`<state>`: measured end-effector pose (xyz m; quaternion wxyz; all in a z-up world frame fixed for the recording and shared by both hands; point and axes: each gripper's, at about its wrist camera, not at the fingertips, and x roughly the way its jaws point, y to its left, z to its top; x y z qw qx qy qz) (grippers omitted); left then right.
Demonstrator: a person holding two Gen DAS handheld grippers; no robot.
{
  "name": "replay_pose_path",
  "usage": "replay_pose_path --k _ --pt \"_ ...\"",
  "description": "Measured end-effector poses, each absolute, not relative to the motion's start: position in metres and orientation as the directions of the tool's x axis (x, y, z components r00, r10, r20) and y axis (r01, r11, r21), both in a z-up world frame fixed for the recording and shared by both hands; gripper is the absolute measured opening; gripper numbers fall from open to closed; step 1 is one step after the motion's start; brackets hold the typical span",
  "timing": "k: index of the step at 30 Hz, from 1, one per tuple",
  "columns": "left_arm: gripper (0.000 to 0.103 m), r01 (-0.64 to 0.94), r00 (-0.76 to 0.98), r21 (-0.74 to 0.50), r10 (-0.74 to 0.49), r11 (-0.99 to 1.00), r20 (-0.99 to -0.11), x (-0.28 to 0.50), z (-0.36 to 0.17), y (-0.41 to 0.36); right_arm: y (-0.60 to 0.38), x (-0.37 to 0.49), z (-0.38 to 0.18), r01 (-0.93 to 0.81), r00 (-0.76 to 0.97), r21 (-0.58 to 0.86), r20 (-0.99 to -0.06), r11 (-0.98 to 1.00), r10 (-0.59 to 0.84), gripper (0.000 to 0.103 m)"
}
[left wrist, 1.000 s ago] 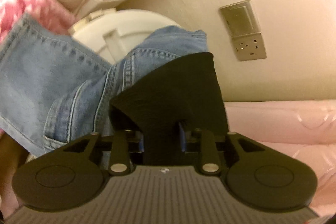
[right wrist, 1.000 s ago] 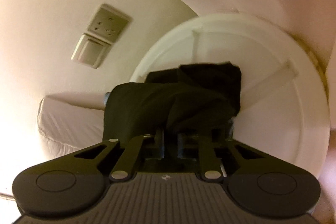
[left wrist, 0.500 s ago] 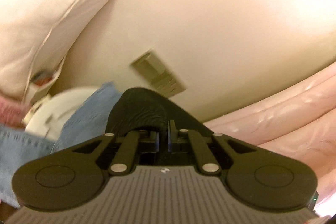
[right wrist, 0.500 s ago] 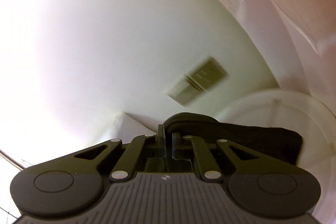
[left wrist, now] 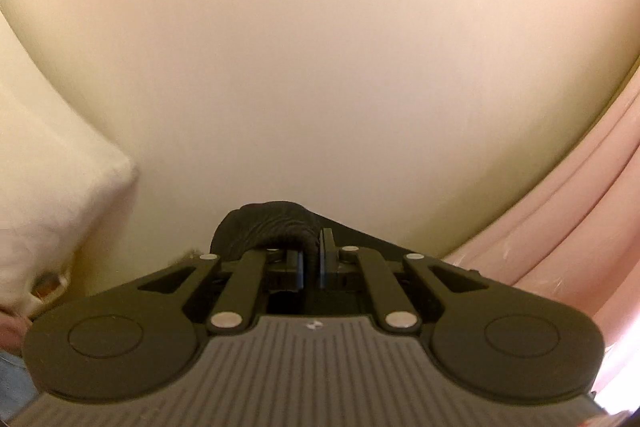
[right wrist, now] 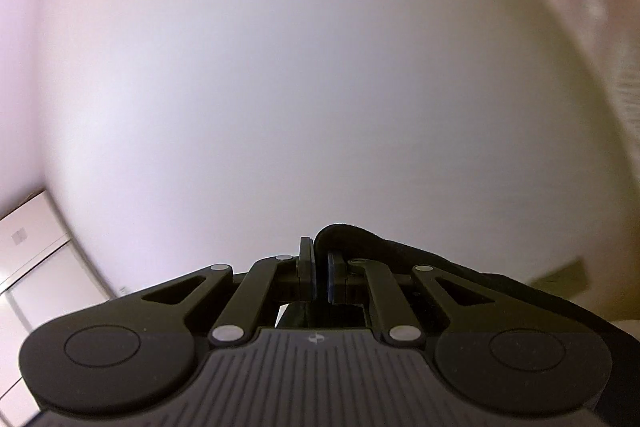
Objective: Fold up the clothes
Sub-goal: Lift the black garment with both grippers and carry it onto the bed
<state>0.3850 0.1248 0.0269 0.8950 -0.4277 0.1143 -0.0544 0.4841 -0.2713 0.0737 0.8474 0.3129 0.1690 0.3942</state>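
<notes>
Left gripper [left wrist: 312, 259] tilted up at plain wall [left wrist: 320, 67], clamped on black garment [left wrist: 272, 223] (bunched over left finger). Right gripper [right wrist: 319, 277] also pitched up, pinching same black cloth, draped off right side. 2 grippers, both raised.

Left gripper [left wrist: 311, 259] and right gripper [right wrist: 320, 277] both angled upward, jaws clamped on black cloth [left wrist: 272, 227].

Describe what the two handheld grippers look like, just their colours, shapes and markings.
The left gripper and right gripper match: matte black bodies, ribbed grey top plate with a small white logo, two round discs at the sides, linkage arms with silver pins, and blue-edged finger pads. No cables or sleeves show.
</notes>
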Motion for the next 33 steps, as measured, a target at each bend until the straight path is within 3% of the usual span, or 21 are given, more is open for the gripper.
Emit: replay_pose_path --k 7,15,24,33 --pt "0.004 -0.106 0.994 -0.741 0.061 0.663 -0.088 0.222 0.08 0.18 -0.177 0.426 0.115 -0.73 0.402 0.622 0.052 0.285 0.914 0.008" --pt "0.004 -0.259 0.936 -0.701 0.353 0.664 -0.012 0.022 0.141 0.238 -0.038 0.291 0.162 -0.822 0.015 0.565 0.134 -0.064 0.991 0.008" --pt "0.004 -0.544 0.755 -0.602 0.654 0.584 -0.049 -0.248 0.22 0.227 0.094 0.076 0.203 -0.724 -0.355 0.578 0.155 -0.376 0.922 0.008" --pt "0.005 -0.742 0.554 -0.489 0.83 0.459 -0.061 -0.412 0.301 0.191 0.188 -0.058 0.219 -0.565 -0.571 0.63 0.167 -0.532 0.804 0.008"
